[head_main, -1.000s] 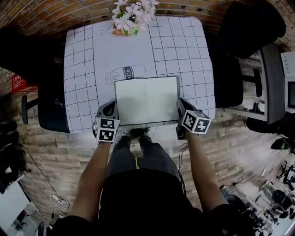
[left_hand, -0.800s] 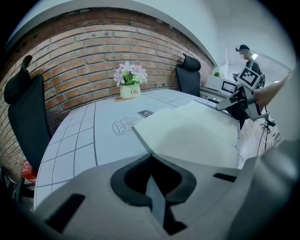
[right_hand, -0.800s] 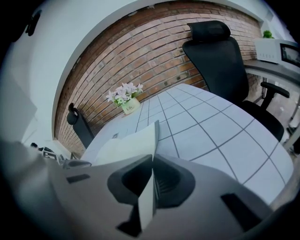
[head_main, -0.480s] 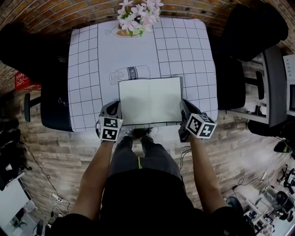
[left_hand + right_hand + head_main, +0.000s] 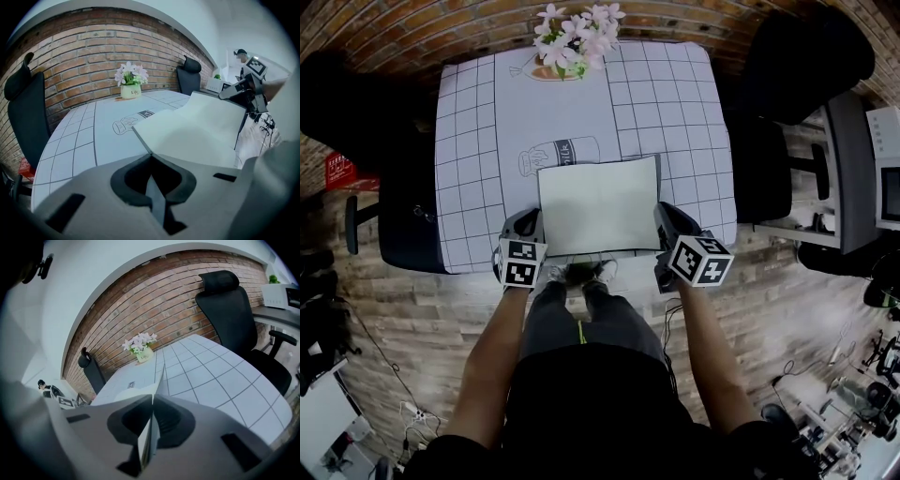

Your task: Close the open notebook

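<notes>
while both grippers are clamped on it, the notebook [image 5: 598,206] lies open on the near part of the table [image 5: 469,141], stretched between them with its blank white pages facing up. the left gripper [image 5: 151,157] has its jaws pressed together on the notebook's near left corner, a thin edge caught between the pads. that half lies flat on the cloth just ahead of its jaws. the right gripper [image 5: 152,399] pinches the opposite side, its jaws closed on a thin white sheaf that stands on edge between the pads; whether that is cover or pages i cannot tell. seen from the left gripper view, the right half of the notebook slopes up off the table toward the right gripper, which sits higher than the left one.

beyond both grippers, just past the notebook's far edge, a milk bottle drawing [image 5: 558,153] is printed on the gridded white cloth. farther ahead, at the table's far edge, stands a pot of pale flowers [image 5: 574,37], with a brick wall [image 5: 154,305] behind it. one black office chair [image 5: 806,56] stands out past the right gripper's outer side, and another dark chair [image 5: 403,216] stands close on the left gripper's outer side.
</notes>
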A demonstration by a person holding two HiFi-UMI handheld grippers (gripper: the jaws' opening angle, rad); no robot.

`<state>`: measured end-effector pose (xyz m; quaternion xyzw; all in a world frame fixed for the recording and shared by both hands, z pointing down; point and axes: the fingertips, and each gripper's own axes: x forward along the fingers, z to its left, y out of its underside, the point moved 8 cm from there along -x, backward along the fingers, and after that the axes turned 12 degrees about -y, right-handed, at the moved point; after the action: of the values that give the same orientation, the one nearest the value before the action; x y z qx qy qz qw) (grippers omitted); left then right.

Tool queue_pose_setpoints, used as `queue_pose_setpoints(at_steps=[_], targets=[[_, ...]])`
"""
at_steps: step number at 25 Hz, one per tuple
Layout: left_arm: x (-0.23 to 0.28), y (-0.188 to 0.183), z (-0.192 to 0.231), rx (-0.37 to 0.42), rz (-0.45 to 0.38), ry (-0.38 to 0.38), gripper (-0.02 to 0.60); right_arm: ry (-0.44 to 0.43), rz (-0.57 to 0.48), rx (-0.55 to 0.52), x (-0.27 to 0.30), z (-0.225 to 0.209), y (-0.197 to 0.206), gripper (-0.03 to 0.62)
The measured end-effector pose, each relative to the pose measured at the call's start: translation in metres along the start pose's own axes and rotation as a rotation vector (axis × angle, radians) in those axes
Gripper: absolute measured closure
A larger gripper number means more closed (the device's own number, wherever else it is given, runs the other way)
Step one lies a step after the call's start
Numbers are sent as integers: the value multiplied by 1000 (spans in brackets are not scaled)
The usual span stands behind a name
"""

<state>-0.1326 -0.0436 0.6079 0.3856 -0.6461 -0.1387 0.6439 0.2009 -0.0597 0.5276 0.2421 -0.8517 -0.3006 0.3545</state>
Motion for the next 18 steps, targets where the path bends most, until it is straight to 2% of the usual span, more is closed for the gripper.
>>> queue_pose_setpoints(at_steps=[7, 11, 18], targets=[[1, -1, 1, -8, -7, 22, 558, -11, -8, -64, 2, 25, -3, 567], [1, 1, 2, -18, 10, 39, 558, -38, -19, -74, 3, 39, -5, 565], [-2, -9, 4, -9, -9, 48, 558, -81, -24, -104, 10, 67, -7, 559]])
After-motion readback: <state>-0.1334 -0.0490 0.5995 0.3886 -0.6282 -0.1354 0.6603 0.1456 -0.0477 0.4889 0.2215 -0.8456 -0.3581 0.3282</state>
